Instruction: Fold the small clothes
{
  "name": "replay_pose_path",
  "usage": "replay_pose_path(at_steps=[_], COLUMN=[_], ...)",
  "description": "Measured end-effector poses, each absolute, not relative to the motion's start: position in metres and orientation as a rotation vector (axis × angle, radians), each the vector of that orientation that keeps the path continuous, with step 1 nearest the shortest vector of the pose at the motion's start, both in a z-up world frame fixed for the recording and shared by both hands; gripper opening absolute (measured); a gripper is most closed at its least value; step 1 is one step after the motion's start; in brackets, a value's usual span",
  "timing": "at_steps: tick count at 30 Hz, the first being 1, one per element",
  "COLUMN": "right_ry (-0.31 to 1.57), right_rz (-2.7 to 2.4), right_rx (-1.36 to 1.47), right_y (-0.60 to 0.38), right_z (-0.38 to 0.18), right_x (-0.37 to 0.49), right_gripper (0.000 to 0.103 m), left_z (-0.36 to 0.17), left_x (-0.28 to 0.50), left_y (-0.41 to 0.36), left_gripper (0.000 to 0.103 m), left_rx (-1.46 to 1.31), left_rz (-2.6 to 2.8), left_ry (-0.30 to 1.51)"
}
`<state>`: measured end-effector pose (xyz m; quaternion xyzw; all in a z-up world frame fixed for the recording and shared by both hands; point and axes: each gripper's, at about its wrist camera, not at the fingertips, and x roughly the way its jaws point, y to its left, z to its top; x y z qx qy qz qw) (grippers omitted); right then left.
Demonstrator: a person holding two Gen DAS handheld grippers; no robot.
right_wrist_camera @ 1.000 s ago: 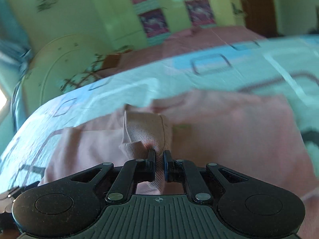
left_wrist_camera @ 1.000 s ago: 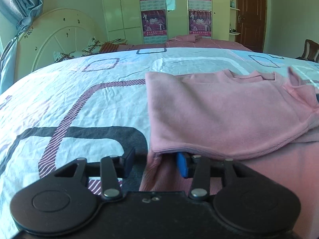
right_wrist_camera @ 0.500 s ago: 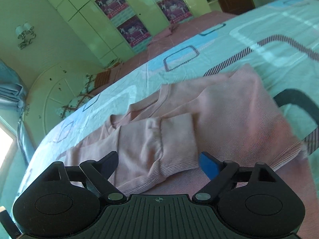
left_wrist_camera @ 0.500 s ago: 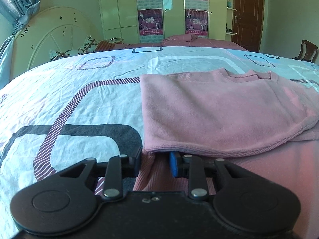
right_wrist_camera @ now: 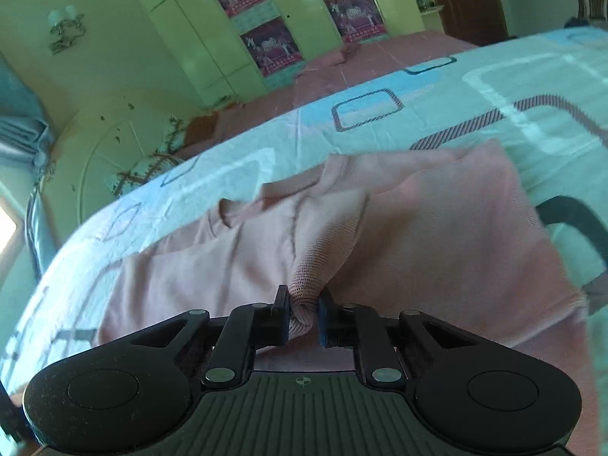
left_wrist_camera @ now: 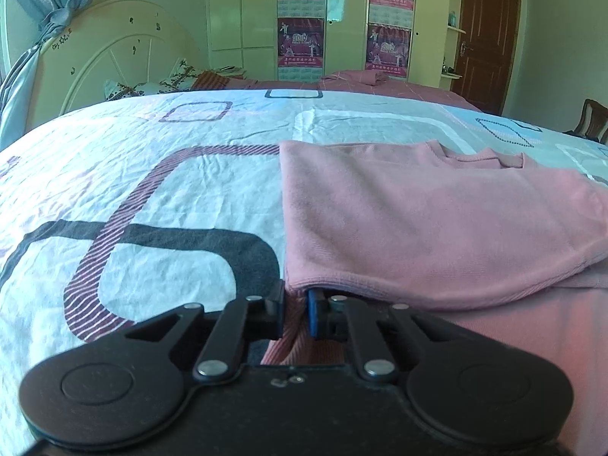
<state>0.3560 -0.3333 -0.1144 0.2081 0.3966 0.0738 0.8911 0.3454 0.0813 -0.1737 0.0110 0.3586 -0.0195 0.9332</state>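
Note:
A pink sweater (left_wrist_camera: 429,220) lies partly folded on the patterned bedsheet (left_wrist_camera: 152,190). My left gripper (left_wrist_camera: 295,313) is low at the sweater's near left corner, its jaws narrowed on the ribbed hem under the folded layer. In the right wrist view the sweater (right_wrist_camera: 437,250) lies spread with a sleeve folded across it. My right gripper (right_wrist_camera: 304,313) is shut on the sleeve's ribbed cuff (right_wrist_camera: 315,277), which bunches up between the fingers.
A white headboard (left_wrist_camera: 114,60) and pillows (left_wrist_camera: 152,83) stand at the far left. Wardrobe doors with posters (left_wrist_camera: 342,19) and a brown door (left_wrist_camera: 486,38) are behind the bed. A chair (left_wrist_camera: 592,121) stands at the right edge.
My right gripper opened over the sleeve half a second ago and has now shut on its cuff again. My left gripper's jaws have narrowed on the hem and barely moved.

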Motion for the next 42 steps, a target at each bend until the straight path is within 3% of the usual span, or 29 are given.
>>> replay_pose_path(at_steps=[4,6,7,8,9,10,13,19,23,24,25,28,29,30,31,39,42], right_ry=[0.928,0.908,0.893,0.88,0.854,0.832,0.825,0.847,0.866,0.865,0.865,0.866,0.863,0.856,0.846,0.838,0.811], right_rz=[0.089,0.089,0.09,0.082,0.075,0.072,0.061,0.011,0.011,0.017,0.025,0.036,0.042,0.053,0.058,0.003,0.003], right_rx=[0.413,0.426,0.431,0.43,0.423,0.412,0.4,0.402,0.386,0.385,0.374,0.337,0.325,0.308,0.289,0.112,0.12], right_y=[-0.345,-0.347,-0.347,-0.347,-0.348,-0.349,-0.355,-0.363,-0.361,-0.359,-0.357,-0.349,-0.347,-0.344,-0.341,-0.33,-0.333], right_z=[-0.14,-0.137,-0.133,-0.129,-0.125,-0.121,-0.116,-0.128,-0.141,-0.142,-0.143,-0.144,-0.143,-0.143,-0.141,-0.152,-0.144], right_x=[0.358,0.355,0.354,0.351,0.349,0.347,0.351,0.38,0.398,0.401,0.404,0.411,0.412,0.412,0.413,0.42,0.417], right_gripper=[0.014,0.019,0.038,0.05,0.069,0.073,0.073,0.073,0.072,0.065,0.047,0.034,0.029,0.015,0.008,0.008,0.011], left_z=[-0.169,-0.163,-0.16,-0.156,-0.152,-0.148,-0.138,-0.145,-0.158,-0.162,-0.165,-0.173,-0.174,-0.175,-0.175,-0.18,-0.17], left_x=[0.346,0.342,0.339,0.336,0.333,0.331,0.335,0.391,0.43,0.439,0.447,0.463,0.466,0.467,0.468,0.463,0.457], left_y=[0.081,0.084,0.085,0.087,0.089,0.091,0.097,0.097,0.095,0.096,0.096,0.096,0.096,0.097,0.099,0.1,0.095], left_gripper=[0.013,0.033,0.039,0.055,0.067,0.069,0.07,0.061,0.056,0.052,0.051,0.035,0.025,0.017,0.01,0.01,0.021], left_rx=[0.033,0.017,0.012,0.006,-0.003,-0.016,-0.078,-0.196,-0.248,-0.257,-0.264,-0.282,-0.284,-0.288,-0.292,-0.259,-0.204], left_rz=[-0.072,-0.088,-0.092,-0.091,-0.086,-0.082,-0.085,-0.087,-0.081,-0.075,-0.071,-0.069,-0.065,-0.061,-0.05,0.005,0.014], left_ry=[0.749,0.749,0.746,0.742,0.732,0.717,0.707,0.752,0.783,0.788,0.792,0.801,0.799,0.795,0.788,0.751,0.732])
